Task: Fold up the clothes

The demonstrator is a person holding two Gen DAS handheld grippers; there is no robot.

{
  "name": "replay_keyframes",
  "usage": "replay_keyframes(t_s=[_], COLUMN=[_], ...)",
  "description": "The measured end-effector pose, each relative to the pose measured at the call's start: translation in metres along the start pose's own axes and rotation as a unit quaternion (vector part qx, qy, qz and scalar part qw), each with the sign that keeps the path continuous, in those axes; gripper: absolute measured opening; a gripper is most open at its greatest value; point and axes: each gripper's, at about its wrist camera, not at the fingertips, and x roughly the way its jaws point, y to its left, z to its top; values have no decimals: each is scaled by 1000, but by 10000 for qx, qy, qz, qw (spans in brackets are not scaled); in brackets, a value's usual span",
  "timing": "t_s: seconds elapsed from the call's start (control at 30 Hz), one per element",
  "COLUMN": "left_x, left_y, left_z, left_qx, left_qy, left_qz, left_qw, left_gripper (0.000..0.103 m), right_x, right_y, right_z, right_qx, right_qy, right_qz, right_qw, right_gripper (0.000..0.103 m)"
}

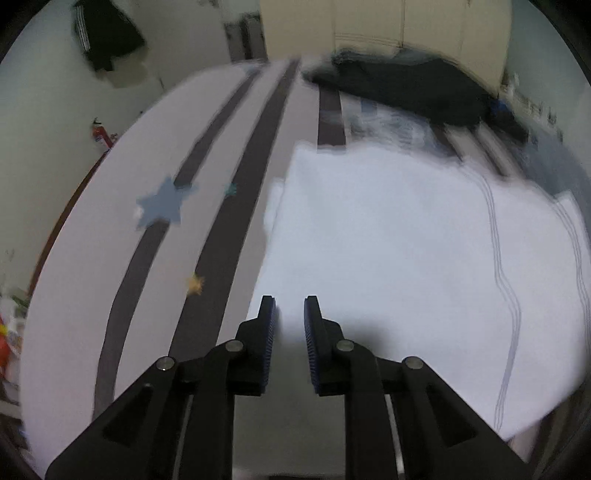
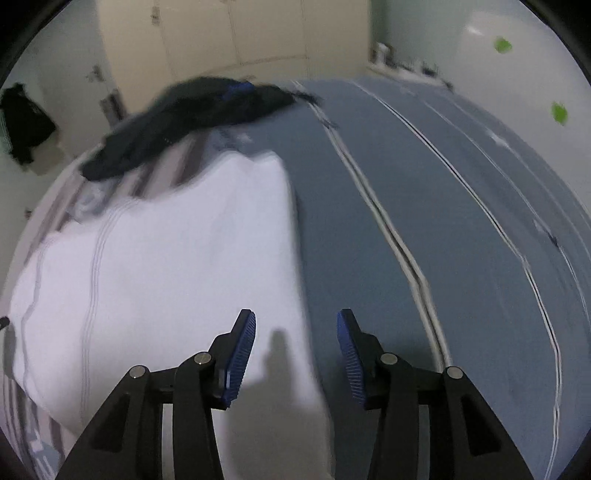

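A white folded garment [image 1: 388, 240] with thin grey lines lies flat on the bed, and the right wrist view shows it [image 2: 184, 258] filling the left half. My left gripper [image 1: 290, 301] hovers over its near left edge with a narrow gap between the blue pads and nothing in it. My right gripper [image 2: 295, 315] stands open above the garment's right edge, its left pad over white cloth and its right pad over the blue bedding. Neither gripper holds anything. Both views are blurred by motion.
A dark crumpled garment [image 1: 406, 88] [image 2: 192, 110] lies at the far end of the bed. The bedding is pale with dark stripes and a blue star [image 1: 162, 203] on the left, blue [image 2: 461, 221] on the right. Cream wardrobe doors [image 2: 236, 29] stand behind; black clothing [image 1: 103, 33] hangs on the wall.
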Motion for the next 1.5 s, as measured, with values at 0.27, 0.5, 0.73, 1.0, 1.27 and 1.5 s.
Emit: replay_keyframes(t_s=[0.27, 0.5, 0.73, 1.0, 1.27, 1.5], left_x=[36, 104, 94, 132, 103, 114], left_y=[-124, -118, -77, -28, -12, -1], left_z=[56, 46, 75, 77, 90, 72], left_qx=[191, 78, -378, 272, -31, 428], left_qy=[-111, 201, -19, 380, 107, 357], left_qz=[-1690, -1588, -1519, -447, -406, 23], left_qw=[9854, 9871, 9877, 9979, 9991, 9984], left_gripper=[14, 14, 21, 20, 20, 20], right_x=[41, 110, 110, 138, 118, 129], right_y=[127, 137, 105, 27, 16, -7], right_z=[51, 47, 62, 74, 86, 69], right_qx=[-707, -495, -499, 50, 5, -261], right_qy=[-233, 164, 136, 453, 178, 522], right_qz=[1284, 1116, 1326, 481, 411, 103], right_qw=[9889, 9924, 9898, 9978, 9990, 9982], right_gripper=[43, 41, 45, 36, 33, 48])
